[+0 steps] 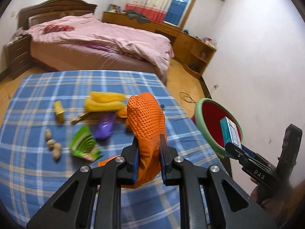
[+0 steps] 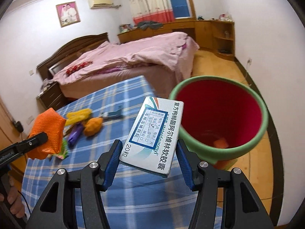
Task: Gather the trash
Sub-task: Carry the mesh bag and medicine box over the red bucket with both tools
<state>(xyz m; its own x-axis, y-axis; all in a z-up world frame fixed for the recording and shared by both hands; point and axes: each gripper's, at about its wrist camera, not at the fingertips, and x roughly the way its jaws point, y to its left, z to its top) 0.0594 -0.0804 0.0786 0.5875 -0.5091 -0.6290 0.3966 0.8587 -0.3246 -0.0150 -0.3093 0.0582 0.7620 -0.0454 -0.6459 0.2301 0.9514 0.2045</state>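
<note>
Your left tongs (image 1: 147, 150) are clamped on a crumpled orange mesh bag (image 1: 145, 118), which stands up between the two blue-padded fingers and hangs a little below them, lifted clear of the blue plaid cloth on the worktop (image 1: 47, 171). Your right tongs (image 2: 148, 162) are clamped on a flat white-and-teal medicine box (image 2: 154, 133) printed with Chinese text — it sits tilted between the fingers, its far end reaching toward the green-rimmed red bucket (image 2: 265, 114) just right of the worktop's edge. From the left wrist camera the same box shows end-on against the bucket's red inside. Something orange lies at the bottom of the bucket; it is too blurred to name.

More trash lies on the cloth, beyond and left of the left tongs: a yellow mesh sponge (image 1: 104, 101) at the far side, a purple wrapper (image 1: 104, 126) just in front of it, a green printed packet (image 1: 84, 145) nearer you, three peanut shells (image 1: 53, 145) to its left, and a small yellow box (image 1: 59, 111) standing farther left. A second orange lump (image 2: 93, 126) rests beside the purple wrapper — seen from the right wrist camera. A pink-covered bed (image 1: 106, 40) fills the far room.
</note>
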